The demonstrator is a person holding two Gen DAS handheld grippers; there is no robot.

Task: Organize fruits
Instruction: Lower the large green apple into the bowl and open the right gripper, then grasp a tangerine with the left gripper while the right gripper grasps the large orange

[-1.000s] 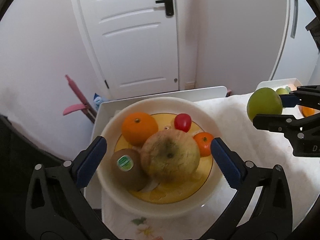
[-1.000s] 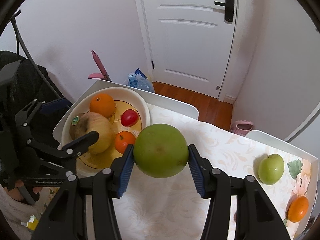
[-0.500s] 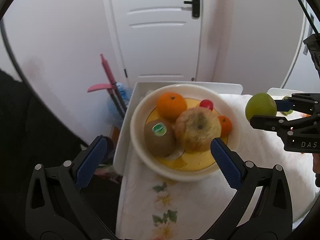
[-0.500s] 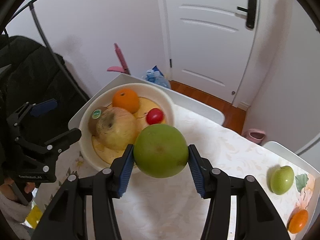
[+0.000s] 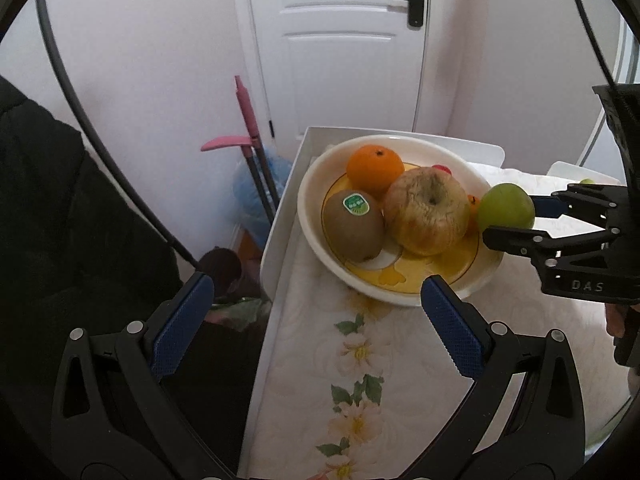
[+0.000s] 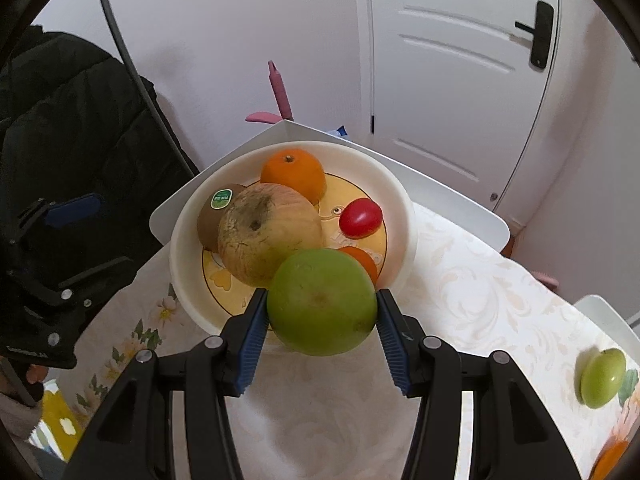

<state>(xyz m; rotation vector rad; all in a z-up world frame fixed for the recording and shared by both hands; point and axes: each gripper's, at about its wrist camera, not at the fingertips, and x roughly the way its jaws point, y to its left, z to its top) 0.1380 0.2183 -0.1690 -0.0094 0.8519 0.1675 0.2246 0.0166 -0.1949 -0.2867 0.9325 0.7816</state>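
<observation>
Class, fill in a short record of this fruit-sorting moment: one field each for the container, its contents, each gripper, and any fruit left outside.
Container: round white bowl with a yellow centre
Contents: orange, kiwi with a green sticker, large blotchy yellow apple, red tomato, small orange fruit
Right gripper: shut on a big green apple, near the bowl's rim
Left gripper: open, holding nothing
Outside: small green apple on the floral tablecloth

In right wrist view green fruit (image 6: 322, 301) hides most of small orange fruit (image 6: 362, 261), big apple (image 6: 270, 238) covers half the kiwi (image 6: 216, 216), & orange fruit (image 6: 610, 460) at btm-right edge is cut off, blurry.
</observation>
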